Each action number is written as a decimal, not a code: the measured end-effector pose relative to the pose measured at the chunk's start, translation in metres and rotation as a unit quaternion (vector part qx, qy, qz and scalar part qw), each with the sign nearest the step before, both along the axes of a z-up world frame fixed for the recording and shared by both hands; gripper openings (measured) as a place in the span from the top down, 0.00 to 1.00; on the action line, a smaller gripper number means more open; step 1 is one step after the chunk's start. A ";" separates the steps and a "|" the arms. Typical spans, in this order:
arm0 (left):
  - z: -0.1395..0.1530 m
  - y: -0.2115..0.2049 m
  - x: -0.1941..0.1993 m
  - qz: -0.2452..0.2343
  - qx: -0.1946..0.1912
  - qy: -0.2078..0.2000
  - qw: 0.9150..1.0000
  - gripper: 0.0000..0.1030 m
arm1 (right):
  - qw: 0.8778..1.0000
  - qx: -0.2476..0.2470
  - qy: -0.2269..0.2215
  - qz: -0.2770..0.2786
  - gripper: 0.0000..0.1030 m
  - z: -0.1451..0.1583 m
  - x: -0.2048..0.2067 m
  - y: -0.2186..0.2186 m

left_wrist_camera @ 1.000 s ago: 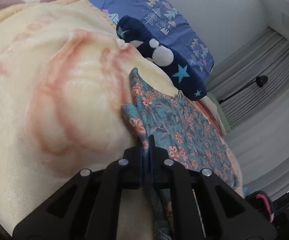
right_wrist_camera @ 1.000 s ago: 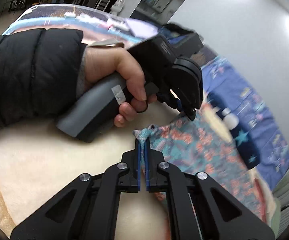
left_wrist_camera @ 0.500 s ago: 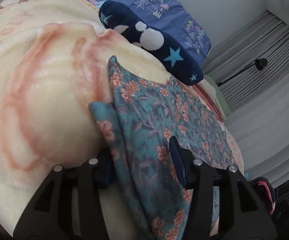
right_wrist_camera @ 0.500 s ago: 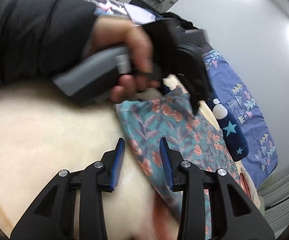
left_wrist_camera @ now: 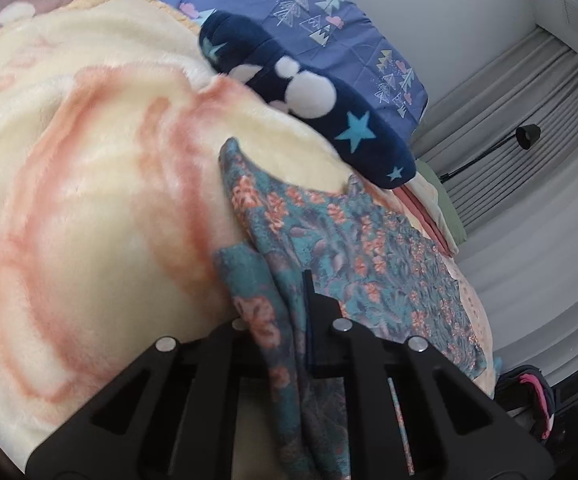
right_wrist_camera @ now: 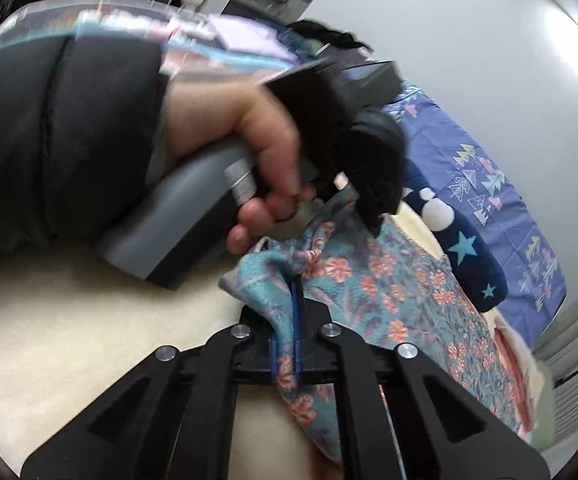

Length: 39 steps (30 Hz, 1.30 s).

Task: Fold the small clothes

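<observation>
Since half a second ago both pairs of jaws have been closing, and the teal floral cotton garment [left_wrist_camera: 353,248], spread on the cream and peach fleece blanket [left_wrist_camera: 89,208], is now pinched at its near edge by the left gripper [left_wrist_camera: 289,320] and right gripper [right_wrist_camera: 285,320]; both corners should be lifted evenly and carried over together; only the right view shows the hand [right_wrist_camera: 249,152] holding the left gripper.

The blanket [left_wrist_camera: 101,200] is fluffy fleece; the floral garment [left_wrist_camera: 329,240] thin matt woven cloth; the starred pillow [left_wrist_camera: 329,120] plush; the sleeve [right_wrist_camera: 61,152] smooth quilted fabric.
</observation>
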<state>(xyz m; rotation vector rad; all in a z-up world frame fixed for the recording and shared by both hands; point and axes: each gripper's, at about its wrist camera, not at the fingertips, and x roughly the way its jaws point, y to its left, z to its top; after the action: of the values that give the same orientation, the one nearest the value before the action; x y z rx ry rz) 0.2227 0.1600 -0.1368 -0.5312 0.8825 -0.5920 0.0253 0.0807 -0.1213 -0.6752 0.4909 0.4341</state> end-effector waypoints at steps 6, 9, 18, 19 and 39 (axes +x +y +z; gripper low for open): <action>0.053 -0.025 -0.004 -0.022 0.025 -0.039 0.999 0.91 | 0.996 0.082 -0.006 -0.035 0.96 0.041 -0.007 -0.037; 0.075 -0.045 -0.006 -0.033 0.038 -0.053 0.997 0.91 | 0.992 0.111 -0.021 -0.053 0.96 0.056 -0.013 -0.056; 0.124 -0.133 -0.018 -0.068 0.079 -0.088 0.991 0.91 | 0.970 0.211 -0.025 -0.114 0.96 0.088 -0.018 -0.140; 0.128 -0.144 -0.019 -0.073 0.084 -0.092 0.990 0.91 | 0.968 0.221 -0.025 -0.120 0.96 0.090 -0.020 -0.150; 0.109 -0.352 -0.018 -0.127 0.212 -0.087 0.965 0.92 | 0.891 0.385 0.047 -0.237 0.96 0.052 -0.021 -0.343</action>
<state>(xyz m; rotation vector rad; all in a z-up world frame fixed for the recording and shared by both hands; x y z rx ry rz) 0.2050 -0.1925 -0.0273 0.0244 0.8835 -0.6489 0.0039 -0.2622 -0.0696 0.2412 0.5059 0.1653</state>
